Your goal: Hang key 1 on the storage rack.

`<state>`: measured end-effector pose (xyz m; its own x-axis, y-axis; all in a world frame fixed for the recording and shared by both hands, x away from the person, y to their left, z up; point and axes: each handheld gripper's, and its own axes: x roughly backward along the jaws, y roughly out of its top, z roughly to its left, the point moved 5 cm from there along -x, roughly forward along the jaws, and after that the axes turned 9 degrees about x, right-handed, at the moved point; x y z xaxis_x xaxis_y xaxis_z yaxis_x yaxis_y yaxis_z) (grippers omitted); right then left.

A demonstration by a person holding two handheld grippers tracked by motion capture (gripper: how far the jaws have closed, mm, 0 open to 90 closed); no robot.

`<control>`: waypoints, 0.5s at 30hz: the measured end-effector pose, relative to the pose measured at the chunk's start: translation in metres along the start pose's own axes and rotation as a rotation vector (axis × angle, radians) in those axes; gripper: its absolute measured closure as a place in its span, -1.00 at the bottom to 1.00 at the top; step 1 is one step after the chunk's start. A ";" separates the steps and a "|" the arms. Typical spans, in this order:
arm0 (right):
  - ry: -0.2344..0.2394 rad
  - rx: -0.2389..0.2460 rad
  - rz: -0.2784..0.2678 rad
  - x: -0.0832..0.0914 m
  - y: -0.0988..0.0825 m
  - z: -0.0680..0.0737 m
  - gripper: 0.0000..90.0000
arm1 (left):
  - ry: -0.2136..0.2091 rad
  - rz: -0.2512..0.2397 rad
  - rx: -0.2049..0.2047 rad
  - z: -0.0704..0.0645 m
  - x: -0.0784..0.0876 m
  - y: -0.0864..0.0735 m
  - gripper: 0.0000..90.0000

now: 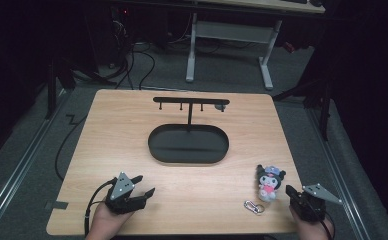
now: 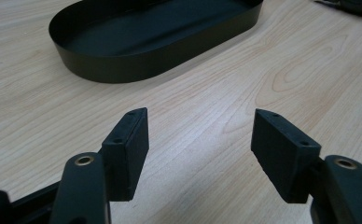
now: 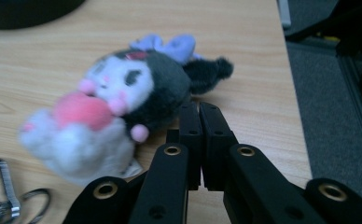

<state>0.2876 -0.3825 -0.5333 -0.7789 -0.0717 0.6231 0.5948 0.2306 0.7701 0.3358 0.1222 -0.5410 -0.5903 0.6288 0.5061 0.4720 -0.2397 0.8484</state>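
Note:
A small plush doll (image 1: 270, 182) with a dark head, a purple bow and a pink heart lies near the table's front right; a metal clasp and ring (image 1: 254, 206) lie just in front of it. In the right gripper view the doll (image 3: 109, 107) lies just ahead and left of my right gripper (image 3: 200, 108), whose jaws are pressed together with nothing between them. In the high view the right gripper (image 1: 290, 192) rests at the front right corner. My left gripper (image 1: 143, 185) sits at the front left, open (image 2: 200, 126) over bare wood. A black oval tray (image 1: 154, 150) with a hook stand (image 1: 190, 102) stands mid-table.
The wooden table's right edge (image 3: 288, 88) runs close beside the right gripper, with grey floor beyond. The tray's wall (image 2: 123, 70) lies ahead of the left gripper. Cables (image 1: 94, 202) trail off the front left. A white desk frame (image 1: 232, 35) stands behind the table.

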 end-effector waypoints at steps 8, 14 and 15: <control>0.077 0.028 0.011 -0.039 0.019 0.008 0.95 | 0.076 -0.016 0.065 0.017 0.034 -0.017 -0.16; 0.127 0.071 0.007 -0.055 0.034 0.022 0.90 | 0.115 -0.020 0.089 0.021 0.047 -0.025 -0.16; 0.122 0.085 -0.003 -0.058 0.040 0.023 0.88 | 0.127 -0.021 0.092 0.022 0.050 -0.028 -0.16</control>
<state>0.3519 -0.3467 -0.5421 -0.7475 -0.1885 0.6370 0.5697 0.3114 0.7606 0.3077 0.1771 -0.5424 -0.6757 0.5334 0.5088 0.5131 -0.1552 0.8442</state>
